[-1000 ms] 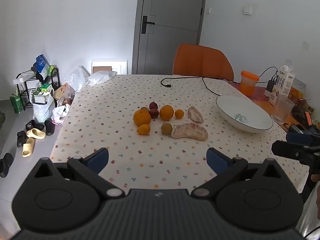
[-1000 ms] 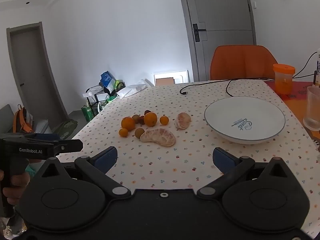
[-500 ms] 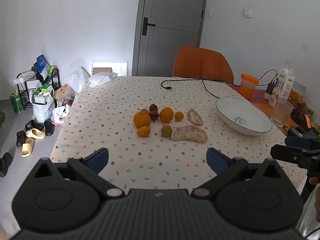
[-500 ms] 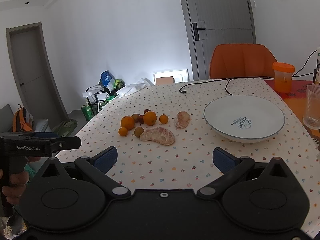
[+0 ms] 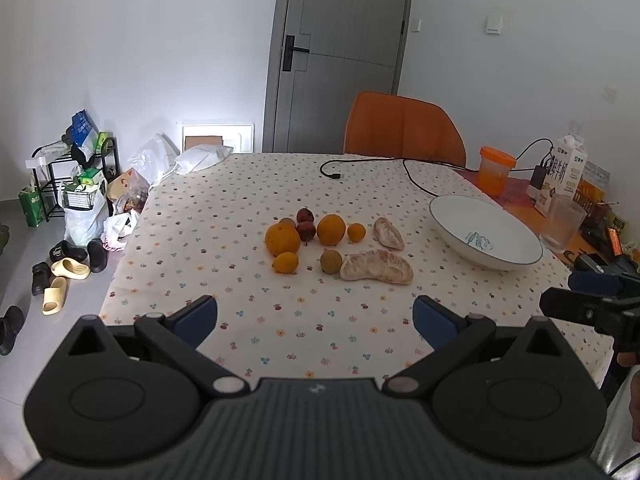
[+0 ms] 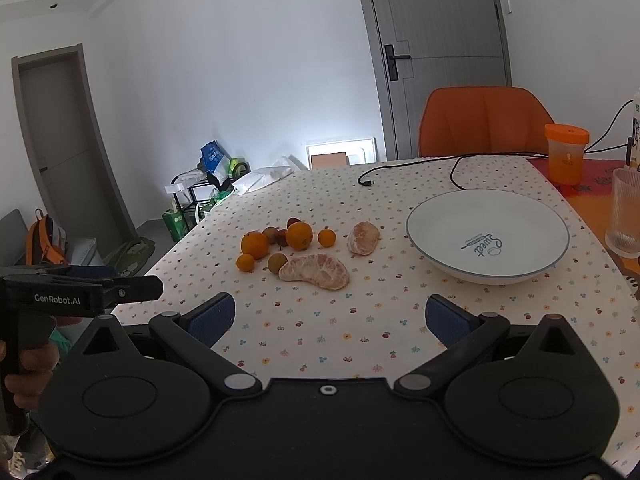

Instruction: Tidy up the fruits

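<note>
Hovering over the near edge of the table (image 5: 208, 216), the left hand-held gripper (image 5: 315, 316) has its jaws spread wide with nothing between them; blue fingertips (image 5: 196, 314) show at either side. The right hand-held gripper (image 6: 330, 318) hangs likewise over the near edge, jaws wide apart and empty.

Items ahead of both hand-held grippers, all resting on the dotted tablecloth, none touched by a gripper:
- 2 large oranges: one (image 5: 282, 238) at the left of the cluster, one (image 5: 331, 230) further back and to its right.
- 2 small oranges: one (image 5: 285, 262) just in front of the left large orange, one (image 5: 356, 233) just right of the rear large orange.
- 2 dark red fruits (image 5: 306, 230), between the large oranges, one behind the other.
- 1 brownish round fruit (image 5: 331, 261), touching or just beside the left end of the long segment.
- 1 long peeled citrus segment (image 5: 377, 268), nearest of the cluster to the grippers.
- 1 smaller peeled citrus piece (image 5: 388, 233), behind the long one.

White bowl (image 6: 488, 236), ahead and to the right of the right hand-held gripper, well apart from the fruit; printed lettering inside, no fruit in it.

Further right: ribbed clear glass (image 6: 624, 214), orange-lidded container (image 6: 566, 154), milk carton (image 5: 568, 168). A black cable (image 5: 372, 166) lies across the far part of the table; an orange chair (image 5: 404, 128) stands behind it.
</note>
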A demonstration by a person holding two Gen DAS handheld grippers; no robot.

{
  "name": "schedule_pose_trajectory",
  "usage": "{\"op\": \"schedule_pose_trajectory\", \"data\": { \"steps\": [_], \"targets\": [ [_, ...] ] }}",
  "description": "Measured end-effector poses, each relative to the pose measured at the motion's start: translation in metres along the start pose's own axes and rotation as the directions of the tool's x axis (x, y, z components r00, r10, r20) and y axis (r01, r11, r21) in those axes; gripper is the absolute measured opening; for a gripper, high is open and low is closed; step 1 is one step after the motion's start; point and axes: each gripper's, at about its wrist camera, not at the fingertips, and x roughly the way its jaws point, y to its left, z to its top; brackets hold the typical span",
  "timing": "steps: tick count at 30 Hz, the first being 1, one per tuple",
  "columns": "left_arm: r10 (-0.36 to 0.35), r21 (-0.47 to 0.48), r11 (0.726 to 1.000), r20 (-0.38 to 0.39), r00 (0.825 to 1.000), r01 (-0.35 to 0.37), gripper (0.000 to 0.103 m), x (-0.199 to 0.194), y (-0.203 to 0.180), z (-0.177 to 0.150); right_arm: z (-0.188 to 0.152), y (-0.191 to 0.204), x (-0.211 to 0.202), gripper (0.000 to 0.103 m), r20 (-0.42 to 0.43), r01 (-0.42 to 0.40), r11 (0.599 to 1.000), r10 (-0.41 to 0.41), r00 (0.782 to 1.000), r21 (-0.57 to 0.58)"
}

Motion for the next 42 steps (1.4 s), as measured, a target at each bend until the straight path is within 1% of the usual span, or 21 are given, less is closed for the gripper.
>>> {"op": "schedule_pose_trajectory", "data": {
  "steps": [32,36,42],
  "targets": [
    [0.002,0.0,1.0,-0.002,1.0,-0.002,0.103,-0.001,0.003,0.0,0.001,-0.002,0.0,0.103,0.006,0.002,1.0,-0.002,1.0,0.001],
    [0.006,-0.008,1.0,-0.009,1.0,-0.006,0.103,0.003,0.007,0.003,0.004,-0.001,0.002,0.103,0.013,0.001,1.0,-0.001,1.0,-0.011],
    [-0.001,-0.015,1.0,0.013,1.0,0.002,0.103,0.012,0.007,0.011,0.009,-0.006,0.008,0.103,0.018,-0.005,1.0,0.005,1.0,-0.009]
  ]
}}
